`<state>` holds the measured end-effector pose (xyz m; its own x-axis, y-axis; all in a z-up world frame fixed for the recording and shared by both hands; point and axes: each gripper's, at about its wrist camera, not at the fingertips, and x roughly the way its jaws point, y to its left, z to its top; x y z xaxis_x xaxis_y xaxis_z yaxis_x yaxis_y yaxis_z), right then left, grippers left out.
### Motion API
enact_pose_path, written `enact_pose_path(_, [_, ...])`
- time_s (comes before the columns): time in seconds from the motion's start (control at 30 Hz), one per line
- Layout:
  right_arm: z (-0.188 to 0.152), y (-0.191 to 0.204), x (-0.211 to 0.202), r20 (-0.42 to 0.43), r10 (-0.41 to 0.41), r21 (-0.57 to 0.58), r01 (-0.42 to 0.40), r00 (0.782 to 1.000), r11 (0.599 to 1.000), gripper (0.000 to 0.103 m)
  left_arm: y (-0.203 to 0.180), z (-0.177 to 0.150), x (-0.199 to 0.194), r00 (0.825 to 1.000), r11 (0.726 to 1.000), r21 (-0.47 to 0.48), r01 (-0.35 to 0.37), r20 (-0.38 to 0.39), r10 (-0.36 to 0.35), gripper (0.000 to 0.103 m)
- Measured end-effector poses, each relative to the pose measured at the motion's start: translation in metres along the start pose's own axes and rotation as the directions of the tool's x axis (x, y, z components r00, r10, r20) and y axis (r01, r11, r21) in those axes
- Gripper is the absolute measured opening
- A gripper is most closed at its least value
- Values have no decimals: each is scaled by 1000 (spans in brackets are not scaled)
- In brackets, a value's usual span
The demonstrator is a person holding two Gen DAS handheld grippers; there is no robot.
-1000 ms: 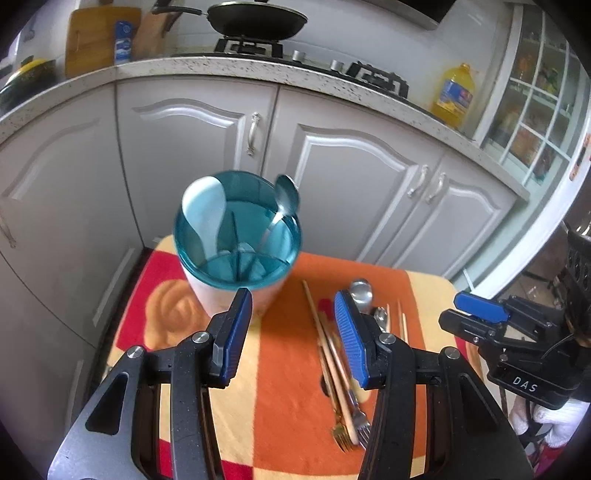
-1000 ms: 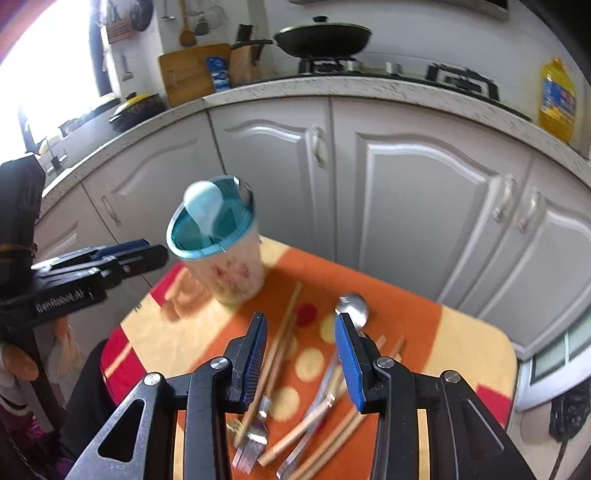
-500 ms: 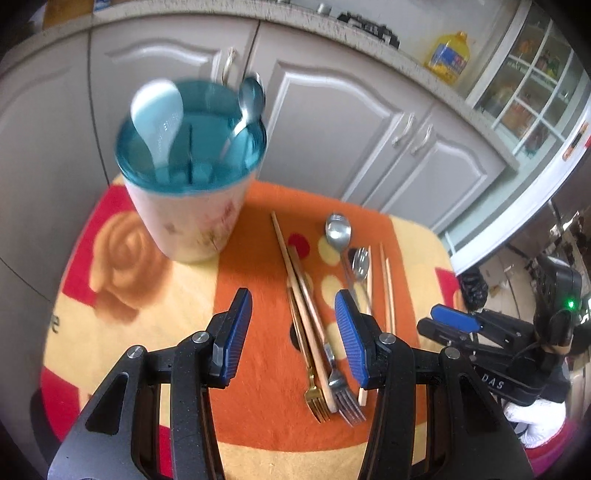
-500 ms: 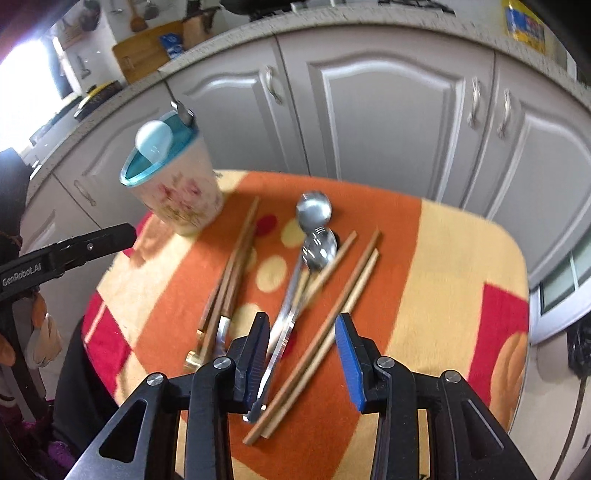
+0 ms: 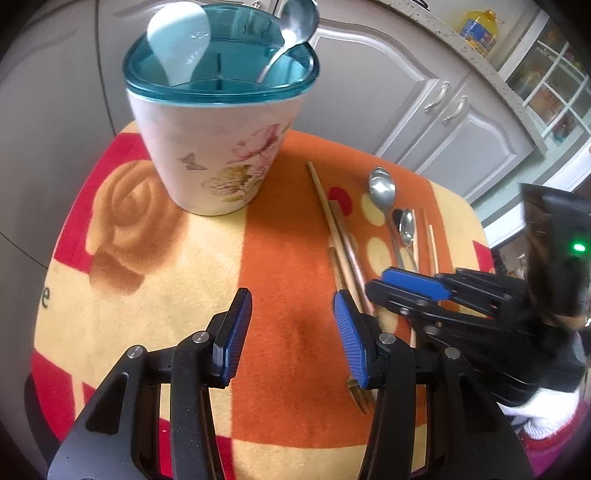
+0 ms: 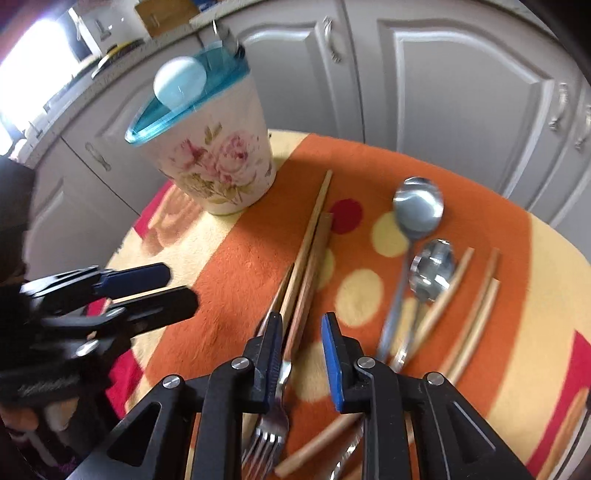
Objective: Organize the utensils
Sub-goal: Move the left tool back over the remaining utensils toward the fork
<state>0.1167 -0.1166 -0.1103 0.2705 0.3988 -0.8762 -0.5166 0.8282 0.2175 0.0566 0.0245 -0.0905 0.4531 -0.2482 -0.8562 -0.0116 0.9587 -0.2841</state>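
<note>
Table cloth: orange, yellow and red, covering the small table and carrying everything below.
Holder: floral cup with a teal rim, standing upright at the cloth's far left corner, already keeping a white spoon and a metal spoon; landmark for the rest.
Loose utensils: lying flat to the right of the holder, long axes running from the holder's side toward the cameras.
Chopstick pair: nearest the holder, tips almost reaching its base.
Fork: continuing that line, tines on the near end, farthest from the holder.
Two spoons: further right of the holder, bowls at the far end.
Right gripper: the nearer hand, hanging just over the fork and chopstick handles, jaws closing in and straddling them crosswise, pads not visibly pressing yet.
Left gripper: spread wide, gripping nothing, hovering over bare cloth in front of the holder.
Judgement: the right gripper is lining up the pick.
</note>
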Motion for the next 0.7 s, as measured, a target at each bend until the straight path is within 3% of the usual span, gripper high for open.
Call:
enact_pose_path(0.13, [-2, 2, 12, -31, -2, -13, 1, 1000, 1000, 20, 3, -1, 0, 1000, 1000, 2, 9, -7, -9, 46])
enact_pose_path(0.4, [-16, -18, -4, -50, -100, 8, 101, 994, 995, 20, -26, -3, 25, 998, 997, 67, 24, -55, -21, 46])
enact_pose_path(0.53, [-19, -28, -10, -38, -57, 60, 60, 998, 996, 20, -36, -2, 42, 995, 994, 104, -33, -90, 42, 41])
enact_pose_path(0.7, [-21, -30, -19, -29, -31, 62, 33, 999, 998, 20, -36, 1, 51, 994, 995, 97, -23, -100, 33, 38])
